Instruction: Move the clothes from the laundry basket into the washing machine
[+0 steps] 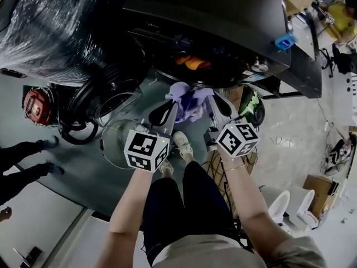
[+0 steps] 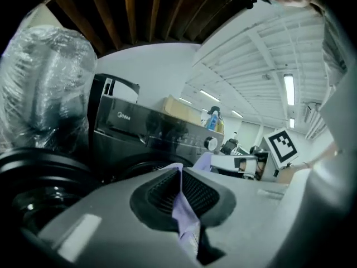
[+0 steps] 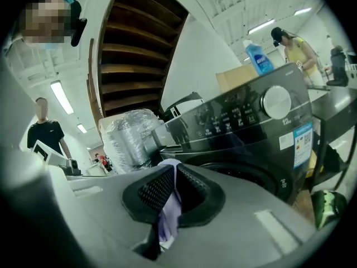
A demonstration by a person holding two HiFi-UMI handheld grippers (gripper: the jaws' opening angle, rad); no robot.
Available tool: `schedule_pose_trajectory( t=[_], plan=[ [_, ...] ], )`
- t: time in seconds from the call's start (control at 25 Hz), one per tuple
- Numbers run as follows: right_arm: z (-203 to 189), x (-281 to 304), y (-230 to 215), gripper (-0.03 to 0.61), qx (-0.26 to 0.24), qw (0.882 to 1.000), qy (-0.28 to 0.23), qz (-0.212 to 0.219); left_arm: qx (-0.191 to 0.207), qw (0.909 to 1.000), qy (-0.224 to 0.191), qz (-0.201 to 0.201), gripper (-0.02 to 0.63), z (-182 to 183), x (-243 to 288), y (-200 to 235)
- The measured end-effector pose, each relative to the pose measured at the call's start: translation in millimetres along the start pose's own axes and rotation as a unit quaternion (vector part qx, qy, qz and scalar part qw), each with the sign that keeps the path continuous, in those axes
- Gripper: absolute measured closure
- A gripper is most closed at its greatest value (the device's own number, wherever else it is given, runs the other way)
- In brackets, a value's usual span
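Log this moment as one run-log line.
left gripper: shut on purple garment | right gripper: shut on purple garment | position: before washing machine opening | drum: orange item inside

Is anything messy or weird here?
Nothing is spilled or broken. The left claw and right claw both pinch the purple cloth in front of the washing machine. Only the plastic-wrapped bundle beside it looks unusual.

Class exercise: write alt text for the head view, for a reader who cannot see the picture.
Seen from above, a person's left tool and right tool each pinch a lilac garment held between them at the open front of a dark washing machine. An orange item lies in its drum.
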State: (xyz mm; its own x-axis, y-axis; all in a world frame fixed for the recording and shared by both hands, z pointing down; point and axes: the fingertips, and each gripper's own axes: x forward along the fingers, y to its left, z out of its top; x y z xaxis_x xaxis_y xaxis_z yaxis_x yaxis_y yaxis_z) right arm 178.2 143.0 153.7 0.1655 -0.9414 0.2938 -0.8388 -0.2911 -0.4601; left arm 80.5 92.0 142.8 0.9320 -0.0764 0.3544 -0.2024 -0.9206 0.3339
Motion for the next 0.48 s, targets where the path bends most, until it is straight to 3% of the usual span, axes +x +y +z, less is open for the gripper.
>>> schedule_pose_trajectory(
  t=[0.24,0.48],
  plan=[
    [-41,50,-38,0.545,0.021,1.000,0.016,-0.003,-0.042,0.9987,0.024,0.015,0.594,-54,59,44],
    [-66,106,-75,0.545,0.037,0.999,0.006,-0.001,-0.070,0.9969,0.020,0.027,0.594,-87,122,91]
  ],
)
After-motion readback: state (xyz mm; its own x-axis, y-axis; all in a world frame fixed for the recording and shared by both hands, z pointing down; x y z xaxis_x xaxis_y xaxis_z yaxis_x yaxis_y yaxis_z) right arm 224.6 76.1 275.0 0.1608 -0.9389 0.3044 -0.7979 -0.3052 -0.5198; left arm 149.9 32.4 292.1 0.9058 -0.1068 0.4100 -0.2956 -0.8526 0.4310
